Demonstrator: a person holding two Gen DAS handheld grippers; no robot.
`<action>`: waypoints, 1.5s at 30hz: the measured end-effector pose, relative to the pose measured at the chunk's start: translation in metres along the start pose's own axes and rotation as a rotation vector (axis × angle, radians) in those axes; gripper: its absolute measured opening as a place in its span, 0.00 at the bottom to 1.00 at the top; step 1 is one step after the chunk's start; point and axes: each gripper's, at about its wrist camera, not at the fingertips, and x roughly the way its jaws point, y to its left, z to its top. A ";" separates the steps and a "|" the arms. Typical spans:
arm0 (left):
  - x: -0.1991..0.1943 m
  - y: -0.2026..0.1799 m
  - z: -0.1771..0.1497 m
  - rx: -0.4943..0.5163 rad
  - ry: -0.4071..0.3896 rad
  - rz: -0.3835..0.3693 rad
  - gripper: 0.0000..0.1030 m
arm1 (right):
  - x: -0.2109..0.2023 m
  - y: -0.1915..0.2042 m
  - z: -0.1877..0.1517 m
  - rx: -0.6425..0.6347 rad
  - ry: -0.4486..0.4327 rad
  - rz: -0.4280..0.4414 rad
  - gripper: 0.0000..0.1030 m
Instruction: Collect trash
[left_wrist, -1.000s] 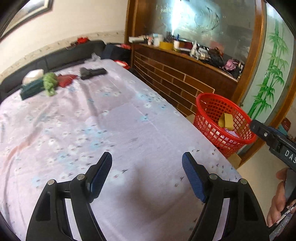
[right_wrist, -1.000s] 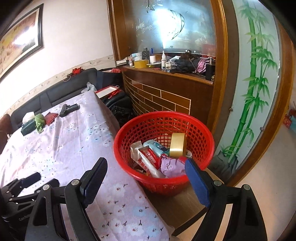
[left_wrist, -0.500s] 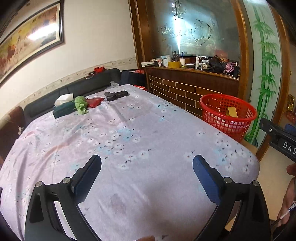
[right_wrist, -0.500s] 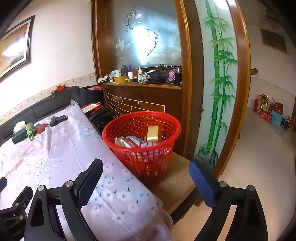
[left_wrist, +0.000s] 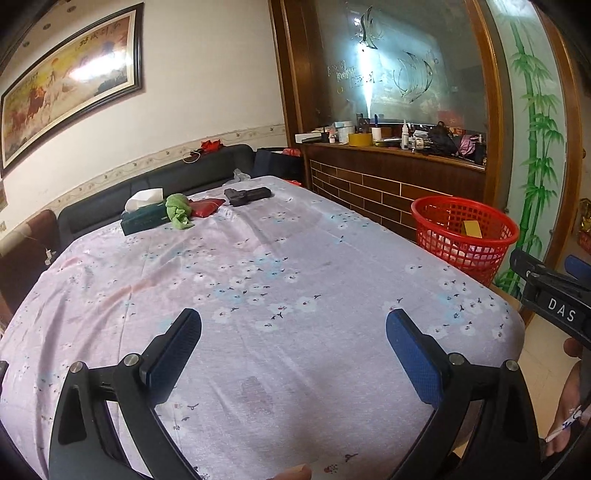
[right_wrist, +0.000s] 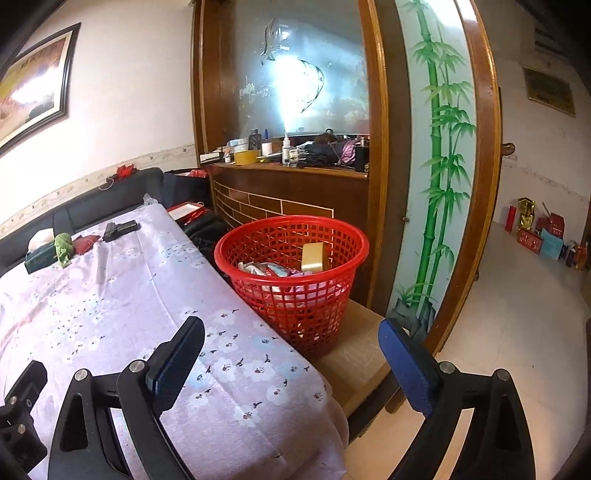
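Both the left tool (left_wrist: 293, 334) and right tool (right_wrist: 291, 345) gape wide and empty above the floral-clothed tabletop (left_wrist: 258, 266), having just been opening, since the trash (right_wrist: 275, 269) already lies in the red basket (right_wrist: 291, 240) at two o'clock.

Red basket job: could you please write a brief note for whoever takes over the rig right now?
Left hand-held gripper: open, empty, over the near table edge.
Right hand-held gripper: open, empty, facing the red basket.
Done: basket beside the table holds wrappers and a tape roll.
Left: the far end has a green cloth, red pouch and tissue box; judge which are trash.
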 end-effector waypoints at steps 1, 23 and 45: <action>0.001 0.000 0.000 0.002 0.002 0.000 0.97 | 0.000 0.001 0.000 -0.003 0.000 -0.002 0.94; 0.004 -0.007 -0.003 0.014 0.015 -0.019 0.97 | 0.003 0.000 -0.001 0.000 0.002 -0.003 0.94; 0.005 -0.004 -0.005 -0.012 0.024 -0.029 0.97 | 0.003 0.003 -0.005 -0.019 0.007 0.001 0.95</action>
